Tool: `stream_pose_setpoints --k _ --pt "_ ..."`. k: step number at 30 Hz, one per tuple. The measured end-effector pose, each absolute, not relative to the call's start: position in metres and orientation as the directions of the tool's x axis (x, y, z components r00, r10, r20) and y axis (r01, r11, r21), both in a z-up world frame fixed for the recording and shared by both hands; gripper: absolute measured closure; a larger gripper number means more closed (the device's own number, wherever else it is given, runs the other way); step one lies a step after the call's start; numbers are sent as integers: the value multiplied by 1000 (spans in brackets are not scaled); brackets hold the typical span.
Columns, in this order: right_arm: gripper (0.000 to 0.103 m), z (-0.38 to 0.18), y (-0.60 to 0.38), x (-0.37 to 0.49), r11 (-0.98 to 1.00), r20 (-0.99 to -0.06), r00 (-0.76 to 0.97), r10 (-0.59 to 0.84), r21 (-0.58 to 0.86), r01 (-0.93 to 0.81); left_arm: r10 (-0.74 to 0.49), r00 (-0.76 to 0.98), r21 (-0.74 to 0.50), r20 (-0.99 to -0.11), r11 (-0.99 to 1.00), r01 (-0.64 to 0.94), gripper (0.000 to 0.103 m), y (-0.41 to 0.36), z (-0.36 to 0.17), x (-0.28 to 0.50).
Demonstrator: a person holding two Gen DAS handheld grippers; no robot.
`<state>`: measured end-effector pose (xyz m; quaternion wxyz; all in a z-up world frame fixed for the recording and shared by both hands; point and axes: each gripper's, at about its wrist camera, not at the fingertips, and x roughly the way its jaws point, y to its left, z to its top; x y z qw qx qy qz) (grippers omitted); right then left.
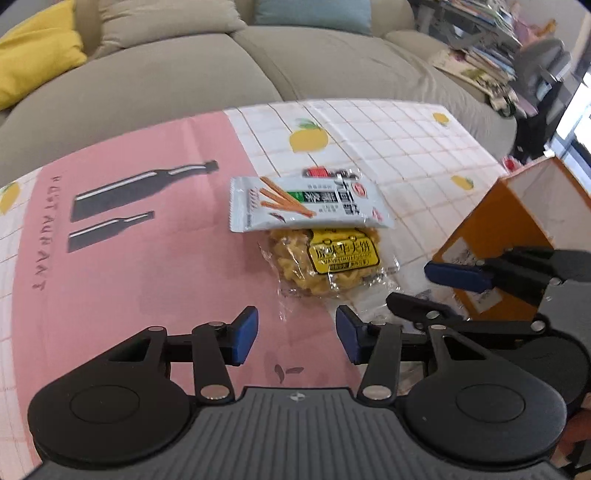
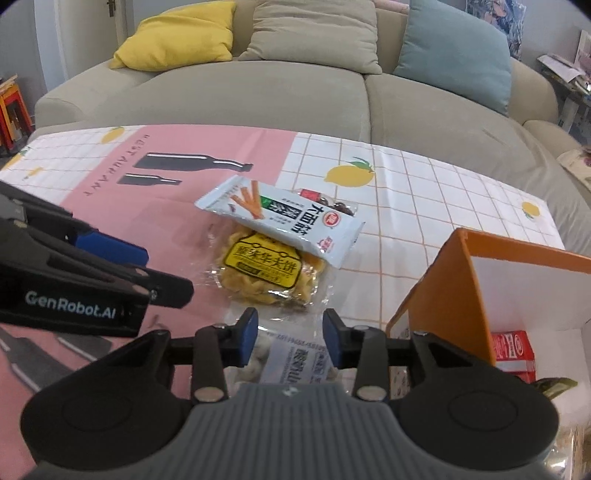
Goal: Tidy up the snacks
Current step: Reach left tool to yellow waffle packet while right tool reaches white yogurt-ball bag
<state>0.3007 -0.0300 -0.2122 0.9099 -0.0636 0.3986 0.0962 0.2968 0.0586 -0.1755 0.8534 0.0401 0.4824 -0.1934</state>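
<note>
Right hand-held gripper point(image 2: 290, 332) spread over clear snack pack point(image 2: 291, 360), left hand-held gripper point(image 1: 297, 334) spread, empty: pinch pack mid-body, then orange box point(image 2: 443, 288).

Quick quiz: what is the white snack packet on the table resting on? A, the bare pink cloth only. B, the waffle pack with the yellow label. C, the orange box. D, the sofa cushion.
B: the white packet overlaps the far edge of the waffle pack, well apart from the orange box.

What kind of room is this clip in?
Probably a home living room: a beige sofa with cushions, a low table under a lemon-print cloth, and stacked books beside it.
</note>
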Motion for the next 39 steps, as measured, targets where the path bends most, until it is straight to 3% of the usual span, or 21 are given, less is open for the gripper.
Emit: stream_pose_setpoints --k 6,9,11,15,20,23,24,31,34,37,39 --pt "61 -220 -33 296 968 -729 673 127 -59 -246 -283 457 -96 -843 916 390 46 53 -193 311" --pt "60 -223 -33 294 965 -725 677 126 -68 -253 -286 444 -111 -849 918 380 62 49 -198 314" --pt "60 -226 -33 294 964 -730 671 129 -66 -257 -261 457 -89 -851 927 364 79 45 -197 311" --pt "60 -227 -33 292 968 -725 675 137 -46 -246 -250 457 -140 -854 955 261 88 50 -195 304" --pt "60 -224 -32 279 970 -722 676 144 -34 -243 -202 434 -148 -878 977 156 91 61 -186 282" --pt "47 -222 -30 261 969 -711 688 143 -40 -242 -157 421 -124 -894 987 104 93 69 -181 260" --pt "38 -222 -30 255 972 -711 689 141 -33 -233 -137 419 -112 -897 990 82 94 71 -181 252" --pt "22 -235 -28 234 984 -726 674 135 19 -176 -49 404 -82 -913 995 -64 96 82 -177 211" --pt "25 -232 -21 228 983 -732 668 135 14 -183 -71 393 -131 -917 983 -127 97 85 -180 199" --pt "42 -232 -17 222 987 -741 665 91 -19 -157 -87 387 -162 -918 973 -166 97 86 -184 188" --pt "44 -237 -18 221 992 -770 634 70 -15 -127 -95 387 -173 -917 970 -173 97 86 -185 184"
